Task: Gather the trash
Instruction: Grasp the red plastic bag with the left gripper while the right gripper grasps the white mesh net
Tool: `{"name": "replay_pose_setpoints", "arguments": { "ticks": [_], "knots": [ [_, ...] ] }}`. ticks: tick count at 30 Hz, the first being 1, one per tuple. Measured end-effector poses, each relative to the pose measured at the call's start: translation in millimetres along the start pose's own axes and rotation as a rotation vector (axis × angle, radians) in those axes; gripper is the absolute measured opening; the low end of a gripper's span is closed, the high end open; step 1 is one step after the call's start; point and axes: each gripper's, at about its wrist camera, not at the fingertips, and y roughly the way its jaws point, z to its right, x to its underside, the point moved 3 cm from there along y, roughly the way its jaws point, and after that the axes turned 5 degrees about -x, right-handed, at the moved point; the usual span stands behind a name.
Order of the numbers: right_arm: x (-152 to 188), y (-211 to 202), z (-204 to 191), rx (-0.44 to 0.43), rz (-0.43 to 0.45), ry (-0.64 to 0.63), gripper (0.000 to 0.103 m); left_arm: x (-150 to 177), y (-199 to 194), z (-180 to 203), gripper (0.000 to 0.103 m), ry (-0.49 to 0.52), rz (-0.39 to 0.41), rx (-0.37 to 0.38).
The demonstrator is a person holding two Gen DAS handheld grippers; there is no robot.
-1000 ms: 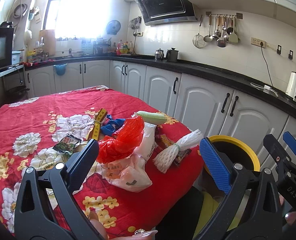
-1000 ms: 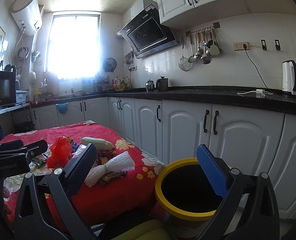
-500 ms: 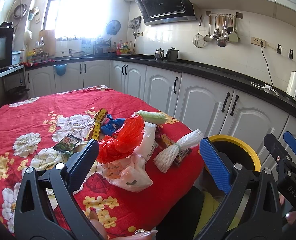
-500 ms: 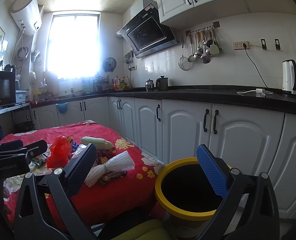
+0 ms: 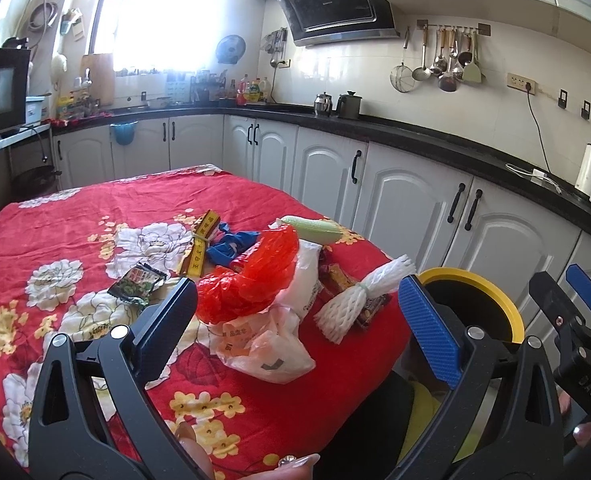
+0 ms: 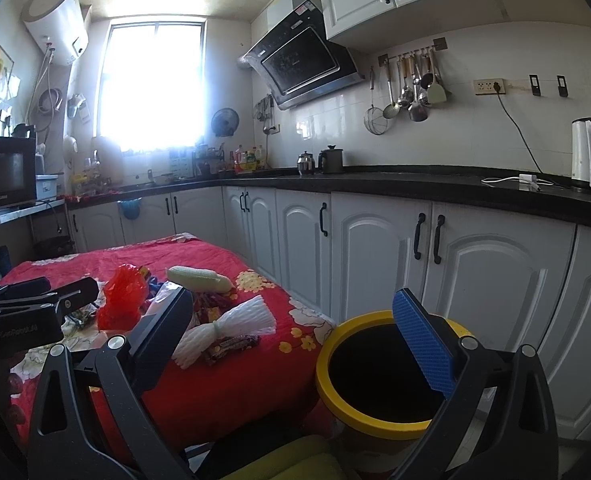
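Trash lies heaped near the right-hand edge of a table covered with a red flowered cloth [image 5: 75,216], and reading across the left wrist view from left to right it begins with a small dark snack wrapper [image 5: 137,284], then a yellow printed strip [image 5: 200,247] and a crumpled blue scrap [image 5: 231,246], then a red plastic bag [image 5: 251,276] lying over a pale plastic bag [image 5: 263,344] whose bulk sags toward the viewer. Behind the bags lies a pale green foam sleeve [image 5: 315,230]; to their right a tied white foam net [image 5: 359,300] rests across some brown candy wrappers [image 5: 337,276]. Just off the table's corner, lower than the tabletop, stands a bin with a yellow rim [image 5: 507,312], its mouth uncovered, probably set there so each piece can be carried a short way and dropped in. The left gripper [image 5: 295,312] hovers above the near edge of the heap with its jaws spread wide and nothing between them, facing the bags as if to take one first. The right gripper [image 6: 295,328] is likewise spread and empty, held out over the gap between table and bin, with the foam net close by its left finger.
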Motion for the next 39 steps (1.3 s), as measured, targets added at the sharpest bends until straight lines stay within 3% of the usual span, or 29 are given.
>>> {"name": "replay_pose_setpoints", "arguments": {
  "ticks": [12, 19, 22, 30, 35, 39],
  "knots": [
    [-3, 26, -22, -0.111, -0.089, -0.033, 0.097, -4, 16, -33, 0.092, -0.034, -0.019, -0.064],
    [-9, 61, -23, -0.108, -0.143, -0.03, 0.097, -13, 27, -54, 0.092, -0.046, -0.034, -0.085],
    [-7, 80, -18, -0.105, -0.177, -0.018, 0.097, -17, 33, -57, 0.092, -0.038, -0.045, -0.075],
    [4, 138, -8, -0.138, -0.3, 0.018, 0.097, -23, 63, -43, 0.092, 0.01, -0.105, 0.034],
    [15, 170, -3, -0.156, -0.382, 0.064, 0.097, -20, 85, -33, 0.092, 0.052, -0.174, 0.039],
    [23, 186, -1, -0.187, -0.434, 0.097, 0.083, -16, 96, -27, 0.092, 0.094, -0.197, 0.043]
  ]
}}
